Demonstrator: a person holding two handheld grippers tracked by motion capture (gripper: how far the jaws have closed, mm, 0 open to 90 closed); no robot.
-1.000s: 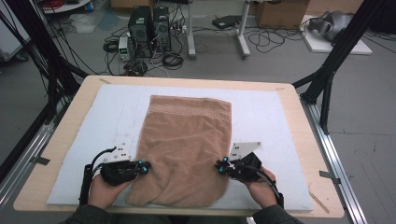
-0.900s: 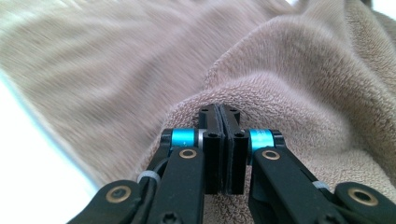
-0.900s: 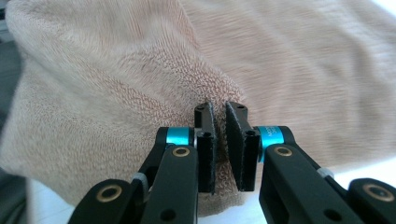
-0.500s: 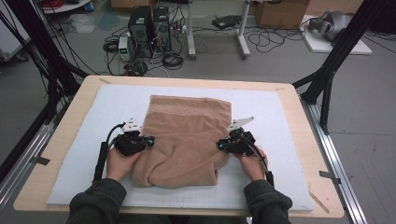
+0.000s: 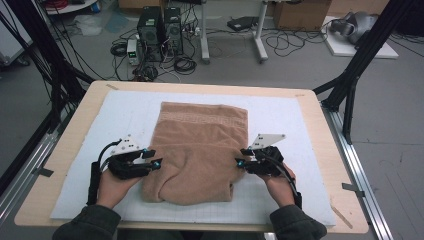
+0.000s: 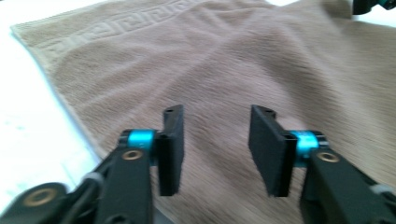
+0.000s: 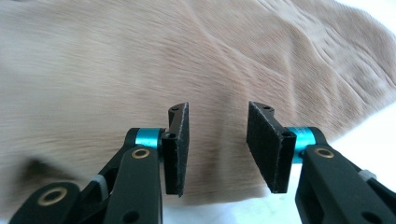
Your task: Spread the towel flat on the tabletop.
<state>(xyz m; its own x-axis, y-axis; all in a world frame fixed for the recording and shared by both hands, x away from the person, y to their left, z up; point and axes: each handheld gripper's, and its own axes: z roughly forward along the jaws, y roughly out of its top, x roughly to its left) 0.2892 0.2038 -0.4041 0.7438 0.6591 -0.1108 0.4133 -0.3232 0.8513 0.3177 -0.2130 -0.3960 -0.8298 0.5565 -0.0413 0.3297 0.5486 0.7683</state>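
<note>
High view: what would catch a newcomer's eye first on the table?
The tan towel, folded over and rumpled at its near edge, lies mid-table on the white mat. The left gripper and right gripper flank its near half; their jaws have just been opening, with nothing clamped between them.

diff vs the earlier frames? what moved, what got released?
Both grippers carried the towel's near edge away from the person, folding it shorter. The left gripper and right gripper have just been opening; their jaws now stand apart above the cloth with nothing between them. The far patterned edge stayed put.
</note>
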